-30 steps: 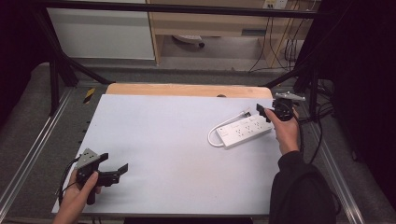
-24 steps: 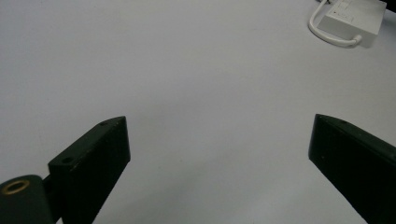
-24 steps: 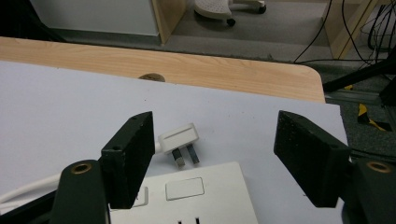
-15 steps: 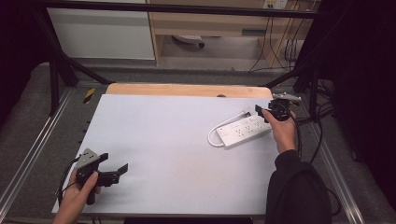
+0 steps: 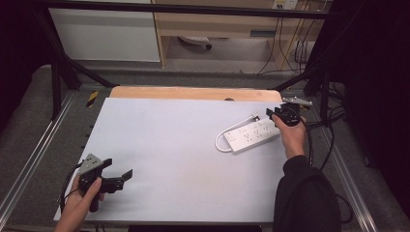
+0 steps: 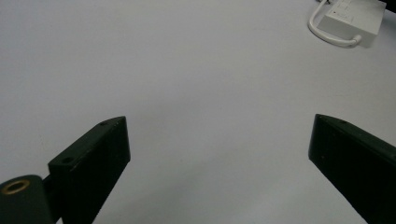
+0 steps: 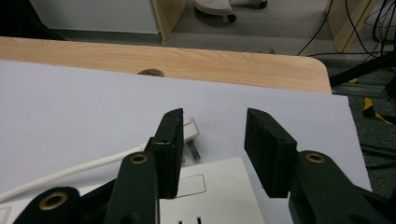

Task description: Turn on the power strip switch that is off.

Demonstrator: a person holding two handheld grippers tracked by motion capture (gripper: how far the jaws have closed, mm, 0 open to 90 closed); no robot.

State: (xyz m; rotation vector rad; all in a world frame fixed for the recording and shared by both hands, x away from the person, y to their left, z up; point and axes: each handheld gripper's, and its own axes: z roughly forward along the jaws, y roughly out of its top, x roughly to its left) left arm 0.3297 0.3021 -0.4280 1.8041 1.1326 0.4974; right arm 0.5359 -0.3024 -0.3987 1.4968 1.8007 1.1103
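A white power strip (image 5: 252, 136) lies on the right side of the white table top (image 5: 183, 145), its cable looping round its left end (image 5: 223, 141) to a white plug (image 5: 253, 117) beside its far end. My right gripper (image 5: 271, 114) hovers over that far end, open, nothing between its jaws. In the right gripper view the gripper (image 7: 214, 116) stands above the strip (image 7: 210, 196), with the plug (image 7: 189, 135) just past the left jaw. My left gripper (image 5: 117, 169) rests near the front left corner, wide open (image 6: 219, 122) and empty, facing the distant strip (image 6: 355, 16).
A wooden board (image 5: 193, 93) runs along the table's far edge, with a round hole (image 7: 149, 73) in it. Metal frame rails (image 5: 34, 159) flank the table. Cables (image 5: 333, 130) hang off the right side. A cabinet and a chair base stand on the floor beyond.
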